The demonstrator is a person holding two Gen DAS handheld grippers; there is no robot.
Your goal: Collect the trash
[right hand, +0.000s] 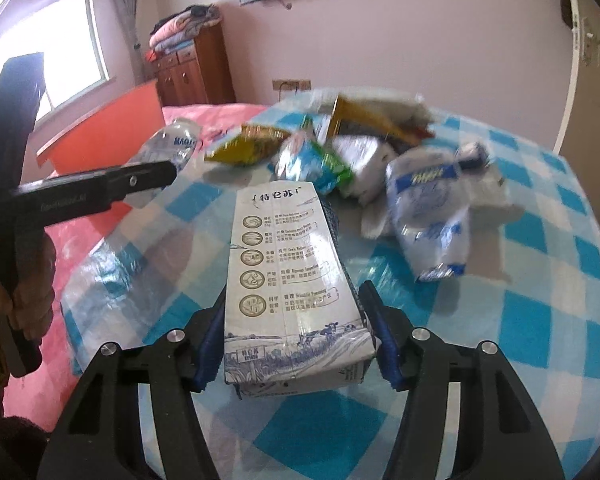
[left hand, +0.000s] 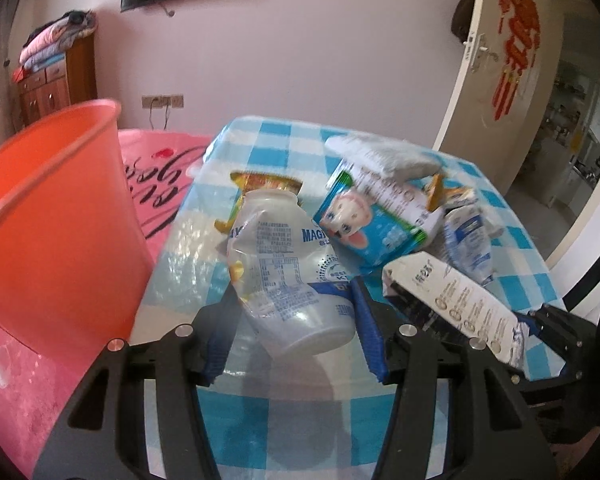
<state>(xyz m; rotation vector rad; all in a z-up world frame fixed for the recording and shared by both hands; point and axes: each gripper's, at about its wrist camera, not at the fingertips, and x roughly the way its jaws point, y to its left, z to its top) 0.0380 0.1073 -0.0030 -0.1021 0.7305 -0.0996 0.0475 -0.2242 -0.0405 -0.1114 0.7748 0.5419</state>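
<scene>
Two hand-held grippers: left hand-held gripper point(left hand: 296, 312) pinches one crushed bottle point(left hand: 288, 276) beside one orange bin point(left hand: 56, 220); right hand-held gripper point(right hand: 296, 320) clamps one milk carton point(right hand: 288, 284) above the checked tabletop point(right hand: 532, 320). Several wrappers point(right hand: 316, 164) lie far.

- We count one crushed clear plastic bottle point(left hand: 288, 276), at the near left of the pile.
- We count one blue-and-white milk carton point(right hand: 292, 300), nearest on the right.
- We see one orange bin point(left hand: 56, 216), far left.
- We count one yellow snack wrapper point(right hand: 246, 146) and one blue-green packet with a cartoon face point(left hand: 364, 228), mid-pile.
- We see one crumpled blue-and-white pouch point(right hand: 432, 208), to the right.
- One gold wrapper point(right hand: 364, 118) lies at the far side; the blurred white scraps around it we cannot count.
- One checked tablecloth point(right hand: 540, 320) lies under it all.
</scene>
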